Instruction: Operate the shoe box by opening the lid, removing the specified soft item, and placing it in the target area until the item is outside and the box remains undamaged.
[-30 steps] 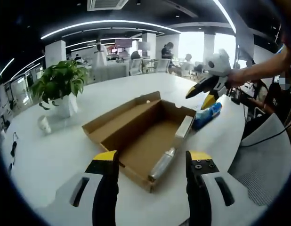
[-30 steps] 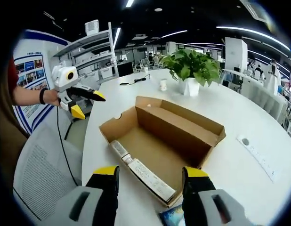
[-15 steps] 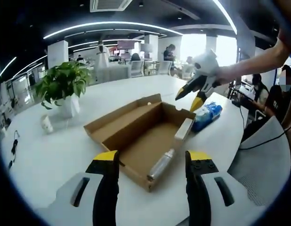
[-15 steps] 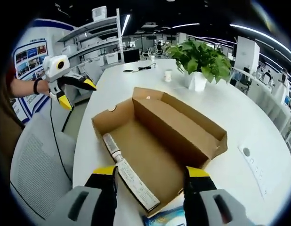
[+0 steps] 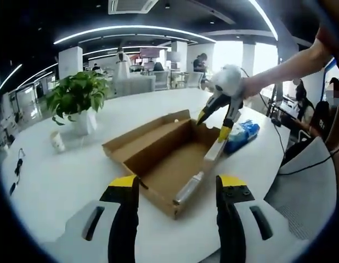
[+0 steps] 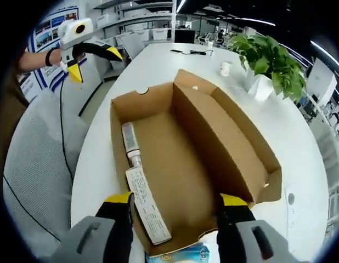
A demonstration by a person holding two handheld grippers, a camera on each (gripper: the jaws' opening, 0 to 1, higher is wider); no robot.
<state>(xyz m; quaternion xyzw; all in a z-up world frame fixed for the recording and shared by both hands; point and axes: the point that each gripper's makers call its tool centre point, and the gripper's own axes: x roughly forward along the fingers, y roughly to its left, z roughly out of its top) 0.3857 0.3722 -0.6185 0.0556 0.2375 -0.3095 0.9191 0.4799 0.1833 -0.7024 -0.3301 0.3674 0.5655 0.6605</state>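
Observation:
The open brown shoe box (image 5: 158, 143) (image 6: 224, 137) lies on the white table, lid folded back. Inside lie a silver tube (image 5: 189, 188) (image 6: 129, 143) and a flat white carton (image 5: 214, 149) (image 6: 147, 206). A soft blue packet (image 5: 242, 134) (image 6: 184, 255) rests on the table just outside the box's end wall. My left gripper (image 5: 178, 186) (image 6: 95, 63) is open and empty, held off the box's near end. Over the opposite end, beside the white carton, my right gripper (image 6: 176, 201) (image 5: 212, 127) hangs open and empty.
A potted plant (image 5: 76, 96) (image 6: 268, 60) and a small white cup (image 5: 57, 142) (image 6: 226, 68) stand beyond the box. A grey mesh chair (image 5: 301, 181) (image 6: 32, 164) is at the table's edge. A white power strip (image 6: 291, 200) lies to the right.
My right gripper has come down and in over the box's end, so its view now looks down into the box. The blue packet and the box's contents have not moved.

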